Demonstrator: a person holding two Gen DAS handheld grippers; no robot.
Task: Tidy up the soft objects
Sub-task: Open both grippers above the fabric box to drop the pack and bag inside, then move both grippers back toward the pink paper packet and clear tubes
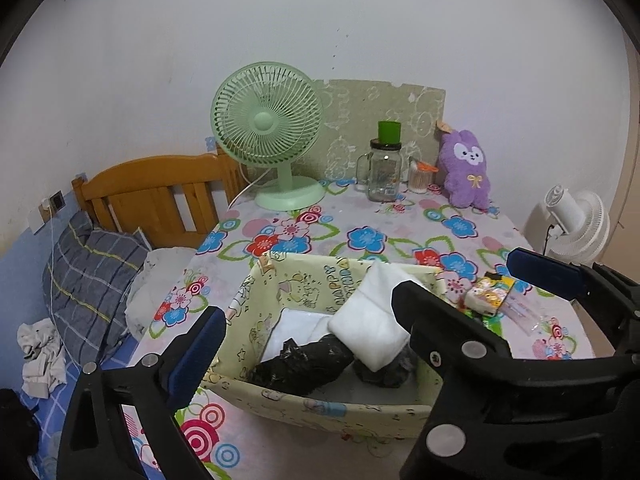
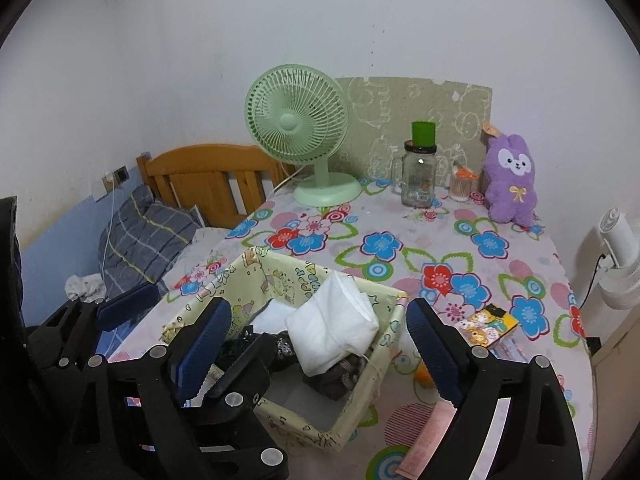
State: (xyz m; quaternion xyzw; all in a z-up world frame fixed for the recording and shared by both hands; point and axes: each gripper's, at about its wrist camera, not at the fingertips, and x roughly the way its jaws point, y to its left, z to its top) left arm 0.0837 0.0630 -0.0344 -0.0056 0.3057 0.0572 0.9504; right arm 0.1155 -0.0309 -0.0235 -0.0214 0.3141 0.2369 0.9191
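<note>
A pale yellow cartoon-print fabric box (image 1: 320, 404) (image 2: 280, 412) stands on the flowered table. Inside lie a folded white cloth (image 1: 370, 320) (image 2: 334, 326), a flat white item (image 1: 292, 328) and dark bundles (image 1: 304, 364) (image 2: 340, 376). A purple bunny plush (image 1: 466, 168) (image 2: 512, 178) stands at the back right against the wall. My left gripper (image 1: 312, 320) is open, its fingers straddling the box from the near side. My right gripper (image 2: 320, 332) is open just above the box, empty. Each gripper shows at the edge of the other's view.
A green desk fan (image 1: 268, 128) (image 2: 298, 120), a glass jar mug with green cup (image 1: 384, 168) (image 2: 420, 176) and a cotton-swab pot (image 1: 420, 178) stand at the back. A sticker pack (image 2: 488, 324) lies right of the box. A bed with pillow (image 1: 92, 276) is left; a white fan (image 1: 576, 224) right.
</note>
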